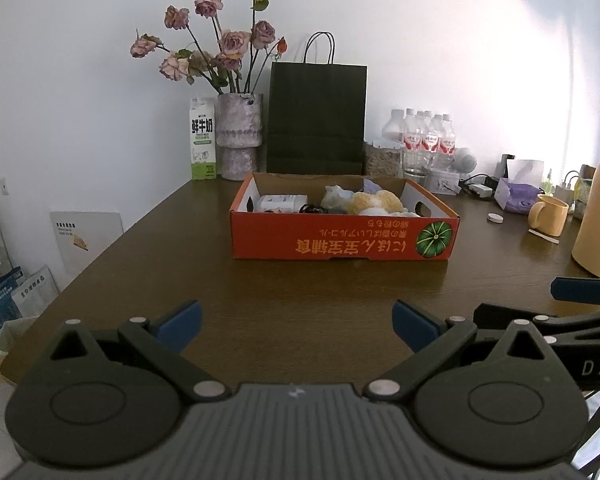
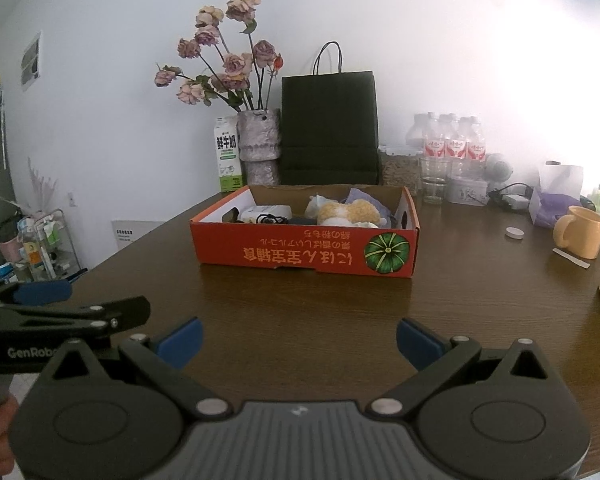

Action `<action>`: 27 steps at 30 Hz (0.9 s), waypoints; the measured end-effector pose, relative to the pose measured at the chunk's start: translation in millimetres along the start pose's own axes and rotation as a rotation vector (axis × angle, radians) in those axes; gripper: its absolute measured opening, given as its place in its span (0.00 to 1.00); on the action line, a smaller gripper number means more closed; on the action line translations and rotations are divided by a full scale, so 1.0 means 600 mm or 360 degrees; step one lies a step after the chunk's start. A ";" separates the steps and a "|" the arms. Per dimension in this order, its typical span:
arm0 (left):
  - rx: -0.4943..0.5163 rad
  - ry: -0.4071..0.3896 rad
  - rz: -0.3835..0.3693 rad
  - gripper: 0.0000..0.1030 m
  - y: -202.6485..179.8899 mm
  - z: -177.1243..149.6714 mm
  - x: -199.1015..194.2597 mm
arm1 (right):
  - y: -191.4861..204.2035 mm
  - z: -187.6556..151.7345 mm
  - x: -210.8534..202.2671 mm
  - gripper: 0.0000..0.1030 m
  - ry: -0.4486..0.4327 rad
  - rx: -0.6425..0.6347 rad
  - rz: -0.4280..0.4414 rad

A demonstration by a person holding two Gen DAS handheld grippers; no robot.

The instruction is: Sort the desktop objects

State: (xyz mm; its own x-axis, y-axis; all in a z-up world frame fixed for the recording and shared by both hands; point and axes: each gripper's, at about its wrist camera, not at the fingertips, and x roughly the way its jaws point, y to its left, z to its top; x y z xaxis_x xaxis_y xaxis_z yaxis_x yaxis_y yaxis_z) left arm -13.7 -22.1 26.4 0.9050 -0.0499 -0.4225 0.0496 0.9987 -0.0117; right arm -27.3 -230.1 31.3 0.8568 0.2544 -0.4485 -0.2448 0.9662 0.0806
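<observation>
A: Entry, both wrist views. State of the left gripper (image 1: 296, 326)?

B: Jaws spread wide, blue pads (image 1: 180, 322) well apart, nothing between them. It hangs above the near edge of the brown table (image 1: 140, 280).

A: Right gripper (image 2: 299, 342)?

B: The same: spread wide, empty, over the near table edge. The two tools sit side by side; each shows at the edge of the other's view.

A: Task item relative to the tools?

B: The orange cardboard box (image 1: 340, 240) stands at 12 o'clock from both grippers, well apart from them, bare wood between. Inside it lie a yellow-and-white plush toy (image 1: 376, 202), a small white carton (image 1: 280, 203) and a black tangle of cord (image 1: 314, 209); the rest cannot be made out.

A: Loose items on the table?

B: At 2 o'clock from the left gripper, a yellow mug (image 1: 548, 214) with a white round cap (image 1: 495, 218) near it. Behind the box at 12 o'clock, a black paper bag (image 1: 316, 120); at 11 o'clock, a vase of dried roses (image 1: 239, 136) touching a milk carton (image 1: 203, 138).
</observation>
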 end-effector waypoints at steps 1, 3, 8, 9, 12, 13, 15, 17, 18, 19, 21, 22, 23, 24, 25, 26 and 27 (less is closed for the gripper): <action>0.0000 0.0001 0.0000 1.00 0.000 -0.001 -0.001 | 0.000 0.000 0.000 1.00 0.0001 0.0000 0.0000; -0.0001 0.0002 -0.0002 1.00 0.000 -0.001 -0.001 | 0.001 0.000 -0.001 1.00 0.0003 -0.0001 -0.0002; -0.0002 0.0003 -0.0001 1.00 0.000 -0.001 -0.001 | 0.001 0.000 -0.001 1.00 0.0003 -0.0002 -0.0001; -0.0002 0.0003 -0.0001 1.00 0.000 -0.001 -0.001 | 0.001 -0.001 -0.002 1.00 0.0003 -0.0002 -0.0002; -0.0001 0.0002 -0.0001 1.00 0.000 -0.001 -0.001 | 0.000 -0.001 -0.002 1.00 0.0003 -0.0001 -0.0001; -0.0002 0.0002 -0.0002 1.00 0.000 -0.002 -0.001 | 0.000 -0.001 -0.001 1.00 0.0003 -0.0001 -0.0002; -0.0004 0.0002 -0.0004 1.00 0.000 -0.002 -0.001 | 0.000 -0.001 -0.001 1.00 0.0002 -0.0001 -0.0002; -0.0006 0.0003 -0.0006 1.00 -0.001 -0.002 -0.001 | 0.001 -0.001 -0.002 1.00 0.0003 -0.0002 -0.0001; -0.0007 0.0005 -0.0007 1.00 -0.001 -0.002 -0.001 | 0.001 -0.001 -0.001 1.00 0.0003 -0.0002 -0.0001; -0.0007 0.0007 -0.0007 1.00 0.000 -0.003 -0.001 | 0.001 -0.001 -0.002 1.00 0.0003 -0.0002 -0.0002; -0.0007 0.0007 -0.0007 1.00 0.000 -0.003 -0.001 | 0.001 -0.001 -0.002 1.00 0.0004 -0.0002 -0.0002; -0.0007 0.0005 -0.0007 1.00 0.000 -0.003 -0.001 | 0.001 -0.001 -0.002 1.00 0.0003 -0.0001 -0.0001; -0.0006 0.0005 -0.0006 1.00 0.000 -0.003 0.000 | 0.001 -0.001 -0.002 1.00 0.0002 -0.0001 -0.0001; -0.0006 0.0004 -0.0005 1.00 0.000 -0.004 0.000 | 0.001 -0.001 -0.002 1.00 0.0002 -0.0003 -0.0003; -0.0008 0.0005 -0.0007 1.00 0.001 -0.003 -0.001 | 0.001 -0.001 -0.001 1.00 0.0003 -0.0002 -0.0002; -0.0009 0.0006 -0.0007 1.00 0.001 -0.003 0.000 | 0.001 -0.001 -0.002 1.00 0.0003 -0.0003 -0.0003; -0.0008 0.0007 -0.0007 1.00 0.000 -0.003 -0.001 | 0.001 -0.001 -0.002 1.00 0.0003 -0.0003 -0.0002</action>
State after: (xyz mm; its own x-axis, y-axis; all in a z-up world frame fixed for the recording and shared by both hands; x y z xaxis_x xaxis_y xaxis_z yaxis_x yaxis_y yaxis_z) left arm -15.0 -22.0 24.7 0.9030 -0.0541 -0.4262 0.0513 0.9985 -0.0182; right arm -28.7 -229.8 31.1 0.8563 0.2528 -0.4503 -0.2443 0.9665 0.0781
